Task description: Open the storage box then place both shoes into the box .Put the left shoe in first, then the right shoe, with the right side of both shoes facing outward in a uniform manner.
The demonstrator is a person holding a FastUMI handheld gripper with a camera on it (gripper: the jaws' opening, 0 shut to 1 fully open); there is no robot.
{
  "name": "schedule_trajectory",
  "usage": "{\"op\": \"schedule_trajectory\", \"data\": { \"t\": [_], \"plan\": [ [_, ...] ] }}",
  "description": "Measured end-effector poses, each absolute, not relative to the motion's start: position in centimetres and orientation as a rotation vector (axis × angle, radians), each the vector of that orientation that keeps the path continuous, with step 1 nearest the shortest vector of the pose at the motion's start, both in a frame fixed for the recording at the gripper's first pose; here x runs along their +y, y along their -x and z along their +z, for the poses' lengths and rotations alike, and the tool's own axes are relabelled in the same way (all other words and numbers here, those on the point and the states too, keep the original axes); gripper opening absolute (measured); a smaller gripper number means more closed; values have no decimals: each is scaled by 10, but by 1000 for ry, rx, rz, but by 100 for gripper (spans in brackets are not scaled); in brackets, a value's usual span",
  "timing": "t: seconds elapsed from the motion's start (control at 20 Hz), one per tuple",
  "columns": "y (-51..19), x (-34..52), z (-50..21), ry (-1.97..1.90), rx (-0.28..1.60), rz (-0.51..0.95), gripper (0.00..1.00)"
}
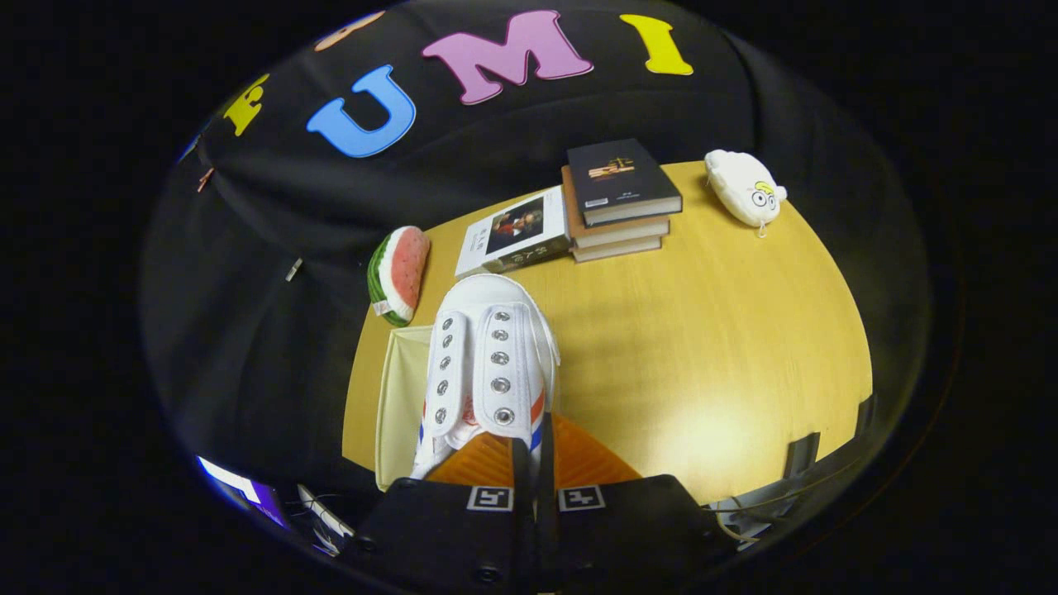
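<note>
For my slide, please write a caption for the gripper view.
Fingers shut on a white shoe, held above the storage box on the table.

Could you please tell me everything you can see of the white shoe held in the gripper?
The white shoe looks like canvas, with two rows of metal eyelets and no laces showing, a rounded white toe cap, and red and blue stripes low on its sides. It points away from the gripper, toe toward the books, raised over the beige storage box at the table's edge. The jaws are closed tightly on its rear part.
</note>
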State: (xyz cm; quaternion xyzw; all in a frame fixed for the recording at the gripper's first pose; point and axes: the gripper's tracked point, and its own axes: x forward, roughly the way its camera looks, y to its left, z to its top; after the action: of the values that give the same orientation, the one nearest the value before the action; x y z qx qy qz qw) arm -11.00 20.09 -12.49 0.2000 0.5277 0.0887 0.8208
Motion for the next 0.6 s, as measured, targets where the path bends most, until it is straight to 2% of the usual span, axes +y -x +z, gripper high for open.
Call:
{"op": "schedule_trajectory", "data": {
  "t": [0.2,0.35,0.6],
  "plan": [
    [121,238,-149,-375,1199,163,5],
    [111,246,-151,-310,1176,133,5],
    [122,261,-148,-335,1181,161,5]
  ]
}}
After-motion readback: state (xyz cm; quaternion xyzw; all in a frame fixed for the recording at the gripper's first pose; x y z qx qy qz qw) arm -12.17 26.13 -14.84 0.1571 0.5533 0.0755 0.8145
